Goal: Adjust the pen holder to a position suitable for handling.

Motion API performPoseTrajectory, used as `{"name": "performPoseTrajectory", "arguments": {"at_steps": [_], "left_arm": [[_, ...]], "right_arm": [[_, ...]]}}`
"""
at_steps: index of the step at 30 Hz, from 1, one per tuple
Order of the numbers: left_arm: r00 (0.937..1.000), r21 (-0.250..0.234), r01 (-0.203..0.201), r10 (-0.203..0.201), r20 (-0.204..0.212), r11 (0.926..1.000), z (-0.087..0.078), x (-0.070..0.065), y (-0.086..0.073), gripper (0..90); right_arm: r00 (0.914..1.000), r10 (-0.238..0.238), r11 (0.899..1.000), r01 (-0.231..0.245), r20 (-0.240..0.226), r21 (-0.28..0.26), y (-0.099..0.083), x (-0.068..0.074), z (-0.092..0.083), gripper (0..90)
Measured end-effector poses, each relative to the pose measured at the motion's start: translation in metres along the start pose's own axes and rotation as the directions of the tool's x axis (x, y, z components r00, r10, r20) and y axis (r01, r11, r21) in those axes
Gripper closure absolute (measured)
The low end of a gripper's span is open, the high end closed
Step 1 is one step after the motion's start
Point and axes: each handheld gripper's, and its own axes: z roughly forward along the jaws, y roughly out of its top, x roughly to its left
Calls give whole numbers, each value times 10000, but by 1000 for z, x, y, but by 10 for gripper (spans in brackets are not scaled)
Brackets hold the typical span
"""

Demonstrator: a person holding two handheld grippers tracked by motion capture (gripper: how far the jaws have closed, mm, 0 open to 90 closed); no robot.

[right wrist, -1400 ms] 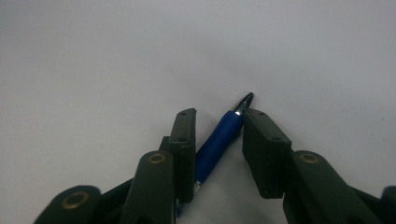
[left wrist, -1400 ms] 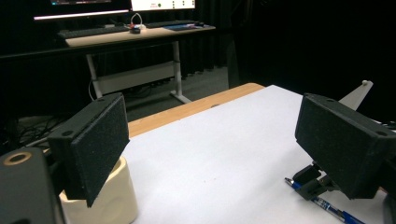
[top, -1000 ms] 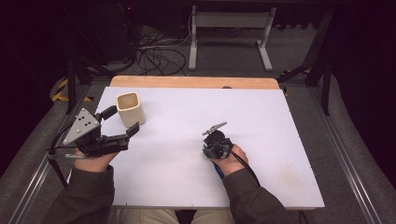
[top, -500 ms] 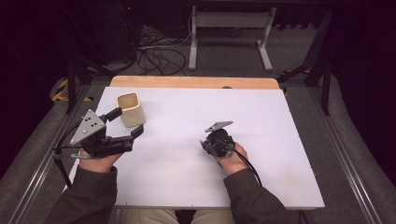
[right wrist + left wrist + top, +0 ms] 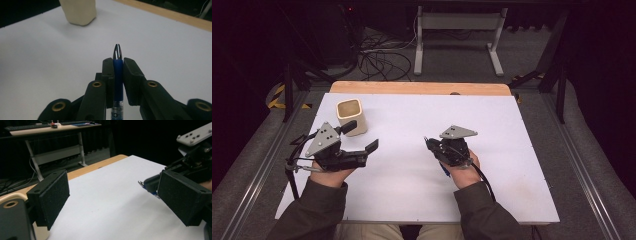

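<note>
White board over a wooden table (image 5: pixel 422 88) gives me a bare, flat work surface, with a dark room behind it, a metal desk frame (image 5: pixel 457 30) and a tangle of cables (image 5: pixel 377 55) on the floor beyond.

I have the right gripper (image 5: pixel 438 148) closed tight on a blue pen (image 5: pixel 117 67), its jaws pinching the barrel just behind the metal tip, which points forward along the jaws. Held that way the pen is steady and aimed, which I judge suits dropping it tip-first into something. In the high view a bit of blue barrel sticks out behind my hand.

My left gripper (image 5: pixel 360 137) hangs over the left side of the board with its jaws spread wide and nothing between them; the padded faces show clearly in the left gripper view. It sits just beside the cream cup (image 5: pixel 351 116), one jaw close to the cup's near wall, though I cannot tell if it touches. I judge it is placed there to brace or grasp the cup.

Between pen and cup the board is bare, so nothing blocks that path.
</note>
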Motion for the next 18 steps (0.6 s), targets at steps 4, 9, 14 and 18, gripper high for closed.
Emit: {"name": "performPoseTrajectory", "arguments": {"at_steps": [4, 9, 14, 18], "left_arm": [[9999, 16, 48, -48, 166, 10000, 4, -4, -3, 115], [9993, 23, 63, -64, 364, 10000, 11, -8, -6, 119], [9979, 76, 88, -93, 644, 9999, 19, -15, -11, 123], [9951, 96, 104, -113, 986, 9999, 27, -21, -17, 127]], "right_arm": [[9999, -146, 9965, 150, 53, -825, 4, 5, -8, 805], [9987, -503, 9830, 518, 127, -1764, 8, 11, -17, 805], [9966, -774, 9685, 817, 277, -2350, 10, 15, -23, 805], [9965, -795, 9581, 831, 244, -2741, 11, 18, -27, 805]]}}
